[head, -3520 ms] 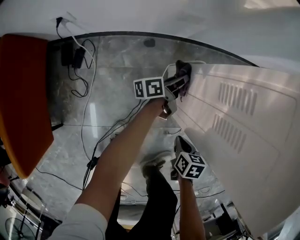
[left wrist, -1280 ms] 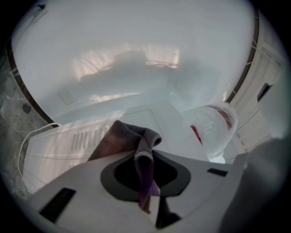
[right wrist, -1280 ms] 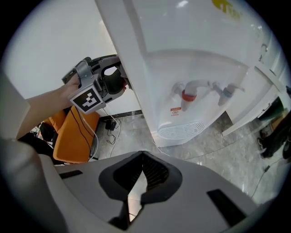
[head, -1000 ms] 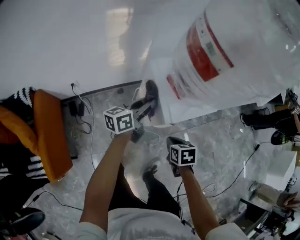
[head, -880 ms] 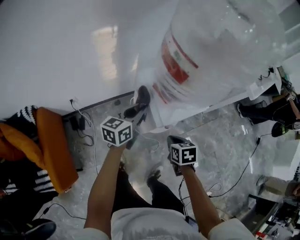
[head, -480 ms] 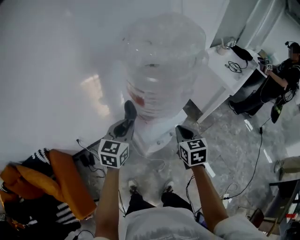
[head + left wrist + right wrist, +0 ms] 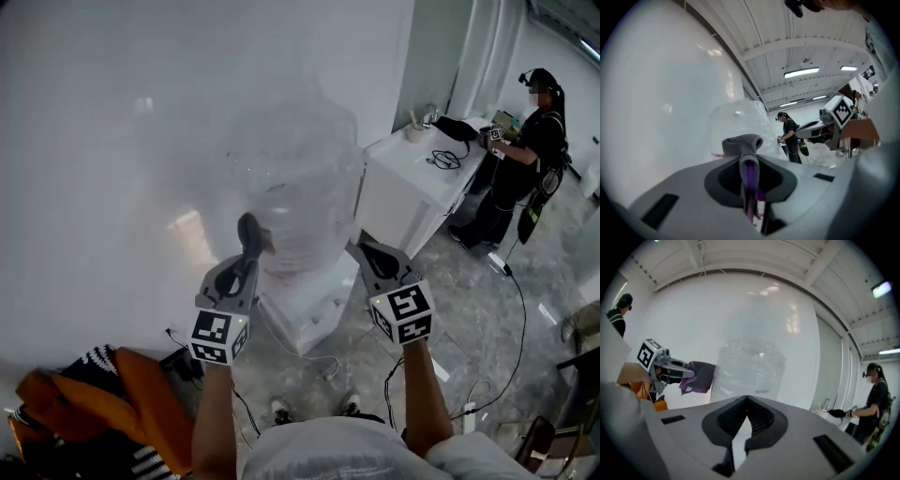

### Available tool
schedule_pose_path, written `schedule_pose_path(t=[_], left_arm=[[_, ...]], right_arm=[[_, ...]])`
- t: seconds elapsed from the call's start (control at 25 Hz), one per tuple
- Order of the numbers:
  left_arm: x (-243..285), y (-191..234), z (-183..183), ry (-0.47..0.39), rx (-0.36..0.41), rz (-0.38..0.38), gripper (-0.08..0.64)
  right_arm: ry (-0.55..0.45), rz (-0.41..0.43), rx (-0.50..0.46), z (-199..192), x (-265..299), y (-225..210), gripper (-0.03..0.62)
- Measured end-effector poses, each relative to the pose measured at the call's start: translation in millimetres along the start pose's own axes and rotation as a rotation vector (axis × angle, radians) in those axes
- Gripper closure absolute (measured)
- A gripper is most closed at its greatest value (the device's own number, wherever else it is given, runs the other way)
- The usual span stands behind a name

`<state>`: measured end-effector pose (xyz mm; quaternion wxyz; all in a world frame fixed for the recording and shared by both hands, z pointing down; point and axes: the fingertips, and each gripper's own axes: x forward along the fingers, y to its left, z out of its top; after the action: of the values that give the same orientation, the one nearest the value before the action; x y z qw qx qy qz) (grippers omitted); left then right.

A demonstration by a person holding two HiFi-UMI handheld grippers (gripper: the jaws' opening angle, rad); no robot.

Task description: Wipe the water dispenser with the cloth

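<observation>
A bottle point(image 7: 295, 178) was seated on the water dispenser point(image 7: 309, 305). The cloth point(image 7: 250, 227), pinched in the left gripper point(image 7: 247, 246), was held at the bottle's left side, the right gripper point(image 7: 362, 249) just right of it. A table point(image 7: 403, 173) was set behind-right, with a person point(image 7: 520, 141) beyond.

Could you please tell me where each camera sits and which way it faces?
Head view: on the person's head, looking forward and down at the clear plastic water bottle on the white dispenser; forearms, left gripper and right gripper show.
Left gripper view: on the left gripper, facing the bottle; its fingers, shut on the grey-and-purple cloth, show.
Right gripper view: on the right gripper, facing the bottle; its shut, empty fingers show.
Shared: both gripper views show bottle and cloth.
</observation>
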<state>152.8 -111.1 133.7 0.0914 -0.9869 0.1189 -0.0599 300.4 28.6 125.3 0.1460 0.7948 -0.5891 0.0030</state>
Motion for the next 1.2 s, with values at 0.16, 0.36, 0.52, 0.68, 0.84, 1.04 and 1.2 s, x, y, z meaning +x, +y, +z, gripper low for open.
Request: schedule_pose_path(t=[0.16, 0.36, 0.52, 0.68, 0.84, 1.04, 1.2], left_arm=[[-18, 3, 39, -0.063, 0.037, 0.03, 0.505], [-28, 2, 69, -0.105, 0.09, 0.035, 0.505], [-38, 1, 82, -0.12, 0.129, 0.05, 0.505], [-45, 1, 83, -0.123, 0.155, 0.067, 0.505], [-44, 1, 79, -0.118, 0.157, 0.061, 0.505], [-42, -2, 77, -0.115, 0.164, 0.051, 0.505], [-40, -1, 72, -0.11, 0.157, 0.05, 0.505]], right_arm=[[-0.032, -0.023, -0.093, 34, -14, -3, 0.577], [-0.085, -0.011, -0.092, 61, -20, -1, 0.577], [-0.097, -0.008, -0.12, 71, -25, 6, 0.577], [-0.098, -0.001, -0.137, 73, -26, 14, 0.577], [-0.089, 0.004, -0.15, 69, -24, 17, 0.577], [-0.086, 0.006, -0.15, 68, -24, 17, 0.577], [-0.087, 0.003, -0.133, 67, -21, 18, 0.577]])
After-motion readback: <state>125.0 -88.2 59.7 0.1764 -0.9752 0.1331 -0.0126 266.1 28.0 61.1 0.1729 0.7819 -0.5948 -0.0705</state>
